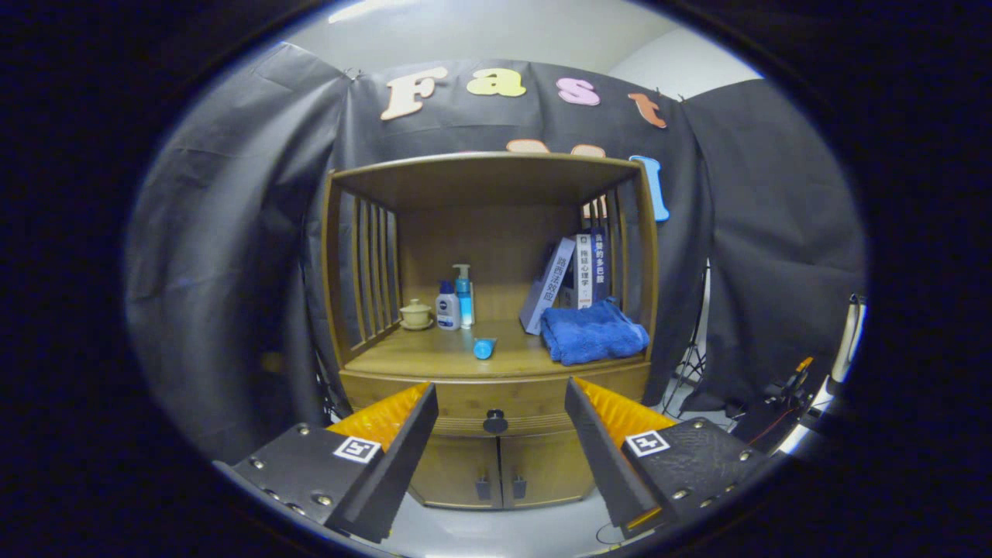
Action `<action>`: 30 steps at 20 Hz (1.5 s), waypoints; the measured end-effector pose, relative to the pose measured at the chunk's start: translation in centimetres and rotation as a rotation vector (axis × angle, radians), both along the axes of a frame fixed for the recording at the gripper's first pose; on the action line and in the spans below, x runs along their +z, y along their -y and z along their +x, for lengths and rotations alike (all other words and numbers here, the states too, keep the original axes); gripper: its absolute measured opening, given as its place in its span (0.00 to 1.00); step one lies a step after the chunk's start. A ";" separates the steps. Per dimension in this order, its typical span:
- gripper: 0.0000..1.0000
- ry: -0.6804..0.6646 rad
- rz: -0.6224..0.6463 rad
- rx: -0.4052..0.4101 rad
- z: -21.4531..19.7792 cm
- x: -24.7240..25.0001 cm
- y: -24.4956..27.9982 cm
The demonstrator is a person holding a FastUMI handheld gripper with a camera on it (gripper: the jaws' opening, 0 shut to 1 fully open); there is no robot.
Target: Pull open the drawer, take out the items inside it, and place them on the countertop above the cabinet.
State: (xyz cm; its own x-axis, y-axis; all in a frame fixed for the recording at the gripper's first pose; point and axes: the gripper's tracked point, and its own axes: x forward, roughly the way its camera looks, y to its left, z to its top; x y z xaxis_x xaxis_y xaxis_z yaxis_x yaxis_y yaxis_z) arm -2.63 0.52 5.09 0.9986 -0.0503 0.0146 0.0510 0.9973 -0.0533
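Gripper view: my gripper (pixel 496 434) hangs spread wide, holding nothing, before the shut drawer (pixel 496 403) at lower centre. Its small round knob (pixel 495 421) looks rigid; I'd pinch there.

Dark cloth (pixel 225 256) drapes the booth's walls; a pale ceiling (pixel 480 31) shows above; grey floor (pixel 504 531) below; a tripod stand (pixel 692 360) beside the cloth.
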 end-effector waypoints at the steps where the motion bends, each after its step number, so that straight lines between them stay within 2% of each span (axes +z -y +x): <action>1: 0.99 0.022 -0.008 -0.015 -0.9 0.4 0.4; 3: 0.99 0.037 -0.031 -0.036 -3.1 1.1 1.5; 6: 0.99 0.040 -0.052 -0.013 -5.2 1.8 1.5; 12: 0.99 0.018 0.101 0.070 -7.1 1.5 1.1; 14: 0.99 -0.015 0.141 0.071 -7.3 0.8 1.2; 18: 0.99 -0.026 0.045 0.083 -7.5 1.2 1.0; 22: 0.99 0.011 0.039 0.114 -6.9 3.6 -1.2; 30: 0.99 0.015 0.016 0.137 -7.0 6.1 -2.0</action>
